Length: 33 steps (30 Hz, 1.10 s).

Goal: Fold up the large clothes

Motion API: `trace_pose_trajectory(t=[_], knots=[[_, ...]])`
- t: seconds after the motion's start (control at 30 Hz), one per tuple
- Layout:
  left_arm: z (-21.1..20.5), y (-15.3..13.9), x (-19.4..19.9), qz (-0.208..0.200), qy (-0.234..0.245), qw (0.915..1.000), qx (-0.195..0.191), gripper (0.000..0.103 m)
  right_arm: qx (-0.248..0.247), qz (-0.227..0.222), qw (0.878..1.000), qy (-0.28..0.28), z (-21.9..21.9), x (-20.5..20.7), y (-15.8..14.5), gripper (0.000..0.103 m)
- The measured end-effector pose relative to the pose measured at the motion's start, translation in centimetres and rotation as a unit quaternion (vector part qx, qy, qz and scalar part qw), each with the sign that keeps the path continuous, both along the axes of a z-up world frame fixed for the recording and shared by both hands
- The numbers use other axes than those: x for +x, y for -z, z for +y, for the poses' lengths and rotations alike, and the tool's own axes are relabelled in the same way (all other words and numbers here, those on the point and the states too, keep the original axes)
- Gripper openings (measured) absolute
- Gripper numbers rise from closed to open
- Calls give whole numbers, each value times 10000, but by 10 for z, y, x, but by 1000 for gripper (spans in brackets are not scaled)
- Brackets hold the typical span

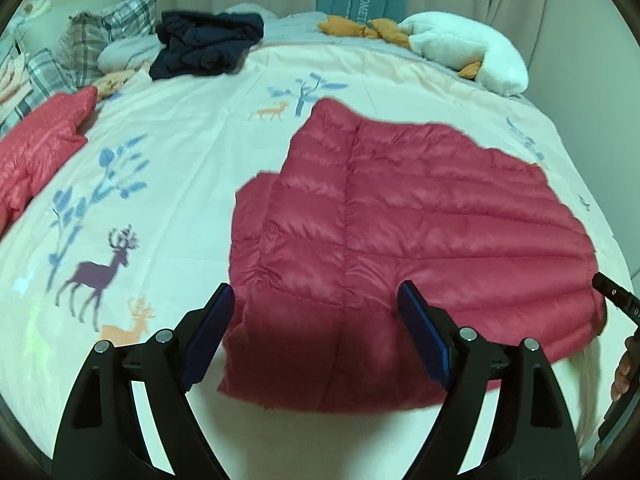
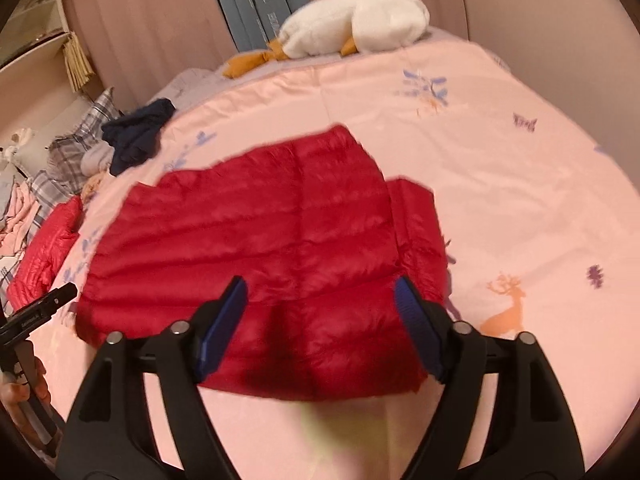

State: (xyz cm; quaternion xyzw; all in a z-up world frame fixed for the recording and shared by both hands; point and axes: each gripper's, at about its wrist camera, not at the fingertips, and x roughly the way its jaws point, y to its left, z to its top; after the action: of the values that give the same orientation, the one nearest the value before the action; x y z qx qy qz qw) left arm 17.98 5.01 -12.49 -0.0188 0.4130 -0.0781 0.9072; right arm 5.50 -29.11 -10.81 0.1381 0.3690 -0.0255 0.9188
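Folded jacket (image 1: 400,216) lies flat on the bed (image 1: 180,152), freed.
Both claws, left (image 1: 316,340) and right (image 2: 320,328), hang apart above its near edge, gripping nothing, likely so the fold settles.

red jackets (image 1: 420,216): 2 | navy garments (image 1: 208,46): 1 | plush geese (image 1: 464,46): 1

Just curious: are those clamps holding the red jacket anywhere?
No. Both the left hand-held gripper and right hand-held gripper are open above the jacket, holding nothing.
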Motion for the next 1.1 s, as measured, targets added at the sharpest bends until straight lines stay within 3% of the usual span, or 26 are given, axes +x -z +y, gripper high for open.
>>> trace_pose_trajectory(t=[0.07,0.13,0.17,0.3,0.4,0.63,0.8,1.1], knots=[[-1,-18,-10,-138,15,9999,47,85,-81,-101,9999,-42,9,-10,-23,90],[-3,-34,-19,-270,61,9996,27,97,-144,-127,9998,-91,16,-17,-40,99],[-5,-43,-24,-329,83,9994,17,98,-167,-129,9997,-97,19,-20,-47,101],[-15,-82,-45,-503,108,9985,160,102,-295,-61,9995,-52,36,-36,-90,101],[-18,-111,-60,-592,174,9981,26,102,-419,-7,9991,-29,44,-46,-114,101],[-21,-182,-105,-1004,239,9946,-127,102,-753,-364,9965,-51,66,-81,-167,101],[-27,-205,-123,-1025,388,9939,-145,102,-754,-565,9954,-142,74,-100,-190,101],[-35,-222,-151,-1211,285,9920,223,102,-751,-684,9945,-239,79,-119,-204,101]])
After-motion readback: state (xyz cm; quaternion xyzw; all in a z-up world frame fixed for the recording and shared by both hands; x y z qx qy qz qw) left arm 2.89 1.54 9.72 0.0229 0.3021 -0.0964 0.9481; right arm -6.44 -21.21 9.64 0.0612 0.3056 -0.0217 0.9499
